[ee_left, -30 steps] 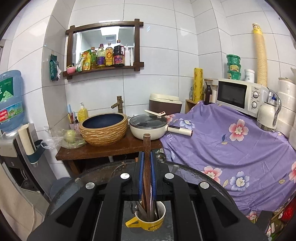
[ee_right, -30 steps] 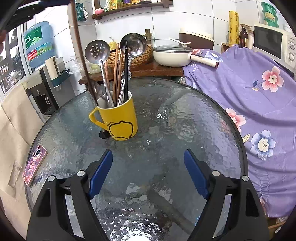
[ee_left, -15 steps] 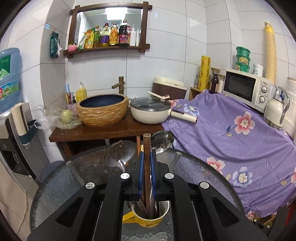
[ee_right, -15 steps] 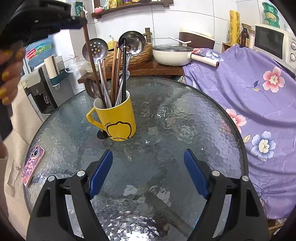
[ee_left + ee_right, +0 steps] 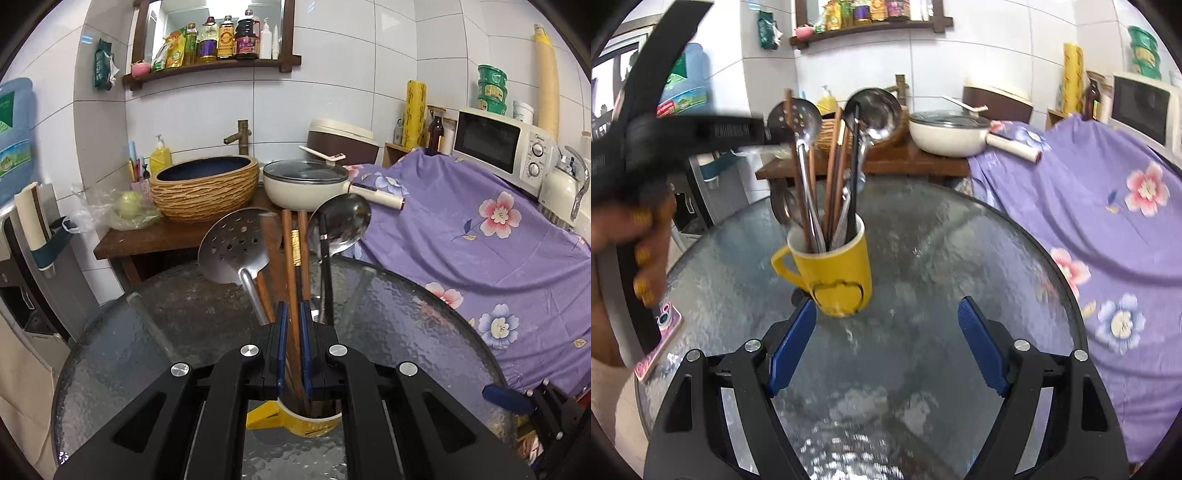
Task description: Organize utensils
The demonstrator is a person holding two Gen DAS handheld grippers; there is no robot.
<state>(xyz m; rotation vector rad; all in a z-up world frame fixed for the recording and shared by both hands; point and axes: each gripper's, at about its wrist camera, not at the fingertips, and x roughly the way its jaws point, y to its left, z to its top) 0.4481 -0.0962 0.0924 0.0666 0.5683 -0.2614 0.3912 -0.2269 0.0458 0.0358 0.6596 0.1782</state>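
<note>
A yellow mug [image 5: 838, 280] stands on the round glass table [image 5: 960, 258] with a slotted spoon [image 5: 798, 114], a ladle [image 5: 877, 110] and several chopsticks upright in it. My left gripper [image 5: 291, 347] is shut on a brown wooden chopstick [image 5: 291, 328] whose lower end is inside the mug [image 5: 314, 424]. In the right wrist view the left gripper [image 5: 768, 131] hangs blurred above the mug's left side, gripping that chopstick [image 5: 789, 103]. My right gripper [image 5: 886, 306] stands open just in front of the mug, nothing between its fingers.
A pink phone [image 5: 661, 325] lies at the table's left edge under a person's hand [image 5: 646, 236]. A purple flowered cloth [image 5: 1108, 206] covers furniture right of the table. Behind it, a wooden counter holds a woven basin [image 5: 207, 188] and a white pan [image 5: 306, 184].
My left gripper has come down over the mug, sinking the chopstick into it among the other utensils. The right gripper has shifted slightly, bringing the mug nearer its middle.
</note>
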